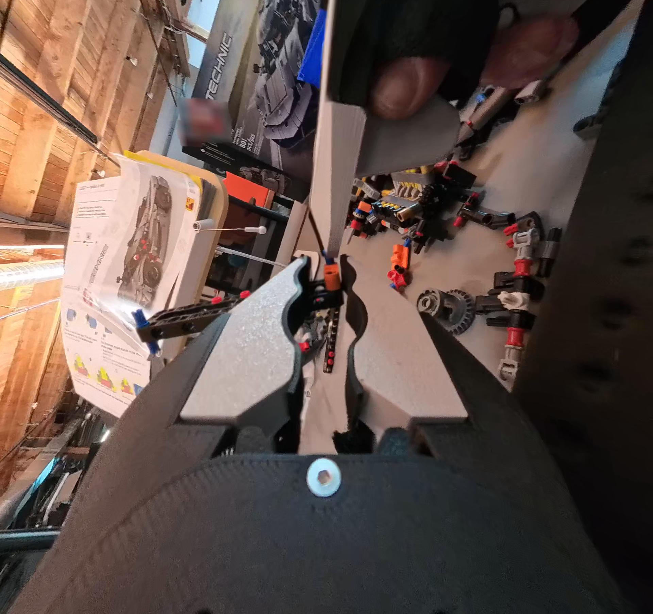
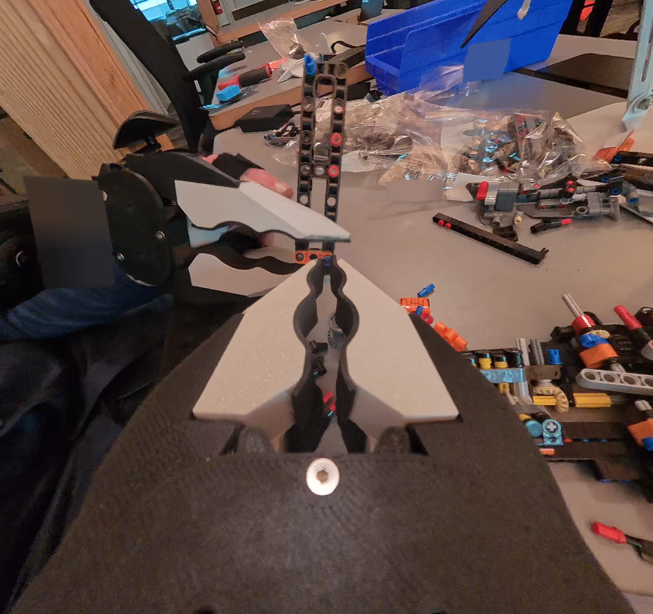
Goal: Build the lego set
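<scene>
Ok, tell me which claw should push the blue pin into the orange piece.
Right. The right claw is pinched on the blue pin directly at the orange piece. The left claw is busy clamping the black frame with that piece, so it should just hold steady.

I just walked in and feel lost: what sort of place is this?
Probably a shared office or workshop. Rows of desks and an office chair stand behind the grey table, which is strewn with Lego parts in clear bags, beside a blue storage bin and the set's box.
</scene>
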Demonstrator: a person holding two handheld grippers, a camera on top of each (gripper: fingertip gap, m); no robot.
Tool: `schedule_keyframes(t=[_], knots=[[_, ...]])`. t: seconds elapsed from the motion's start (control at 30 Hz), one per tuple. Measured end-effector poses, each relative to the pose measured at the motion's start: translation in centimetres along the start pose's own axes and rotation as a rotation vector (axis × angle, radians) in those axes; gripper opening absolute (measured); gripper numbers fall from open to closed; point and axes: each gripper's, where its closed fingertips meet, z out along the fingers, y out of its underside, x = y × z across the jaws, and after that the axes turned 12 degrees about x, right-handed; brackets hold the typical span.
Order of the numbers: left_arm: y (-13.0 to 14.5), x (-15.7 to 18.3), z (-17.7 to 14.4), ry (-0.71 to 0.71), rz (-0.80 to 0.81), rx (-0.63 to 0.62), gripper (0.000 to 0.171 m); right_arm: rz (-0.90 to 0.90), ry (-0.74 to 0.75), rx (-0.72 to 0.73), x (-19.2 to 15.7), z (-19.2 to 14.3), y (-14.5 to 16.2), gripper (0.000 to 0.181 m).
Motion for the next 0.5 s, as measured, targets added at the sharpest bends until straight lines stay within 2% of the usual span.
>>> schedule_keyframes(t=[0.23, 0.3, 0.4, 0.5], knots=[[-0.3, -2.0, -0.7, -0.094, -0.019, 0.027, 0.040, -0.014, 0.036, 0.043, 0.6, -0.7, -0.9, 0.001], [-0.4, -2.3, -1.0, -0.103, -0.047, 0.042, 0.041, -0.034, 0.053, 0.048, 0.8, -0.8, -1.0, 0.002], [-0.5, -2.9, -1.6, -0.122, -0.100, 0.066, 0.033, -0.083, 0.114, 0.067, 1.6, -1.4, -1.6, 0.001], [-0.3, -3.6, -1.9, -0.128, -0.232, 0.093, 0.028, -0.142, 0.151, 0.088, 1.8, -1.8, -2.2, 0.001]])
